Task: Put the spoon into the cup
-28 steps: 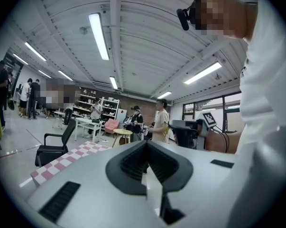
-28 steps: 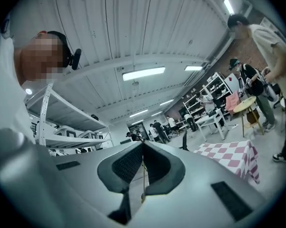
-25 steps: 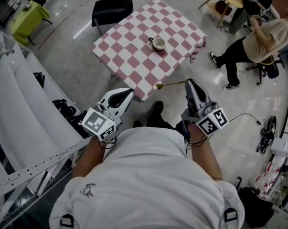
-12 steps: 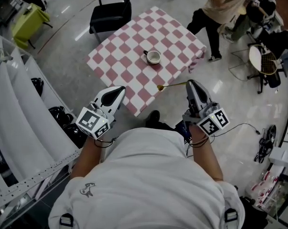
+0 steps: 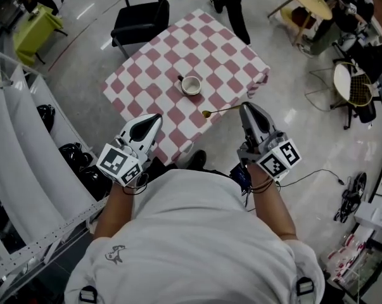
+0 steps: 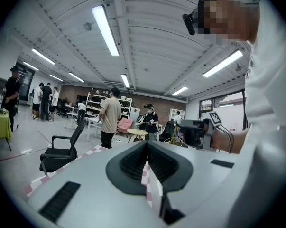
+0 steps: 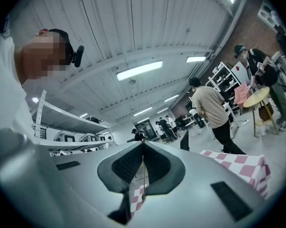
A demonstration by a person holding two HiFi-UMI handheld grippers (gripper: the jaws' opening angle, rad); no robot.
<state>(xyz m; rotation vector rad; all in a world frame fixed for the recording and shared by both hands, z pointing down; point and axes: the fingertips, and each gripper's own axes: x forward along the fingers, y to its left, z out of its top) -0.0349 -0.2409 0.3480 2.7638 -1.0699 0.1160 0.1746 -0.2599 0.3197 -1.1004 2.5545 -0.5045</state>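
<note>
While the right claw [image 5: 246,109] pinches the spoon [image 5: 222,111] by its handle, the bowl end hangs over the table [image 5: 223,48] near the cup [image 5: 191,85]. The left claw [image 5: 154,118] is pressed together, empty.

From my right gripper [image 5: 244,109], which pinches the thin gold metal spoon [image 5: 223,111] across the near edge of the square table in red-and-white checked cloth [image 5: 222,52], I see only bare cloth up to the white ceramic cup [image 5: 191,85], its mouth facing up, uncovered. My left gripper [image 5: 152,120], jaws together, hangs at the table's near-left edge, off that path. Long white metal shelving [image 5: 26,138] crowds my left side. A black office chair [image 5: 137,19] and a person's legs [image 5: 232,2] stand beyond the far edges.
</note>
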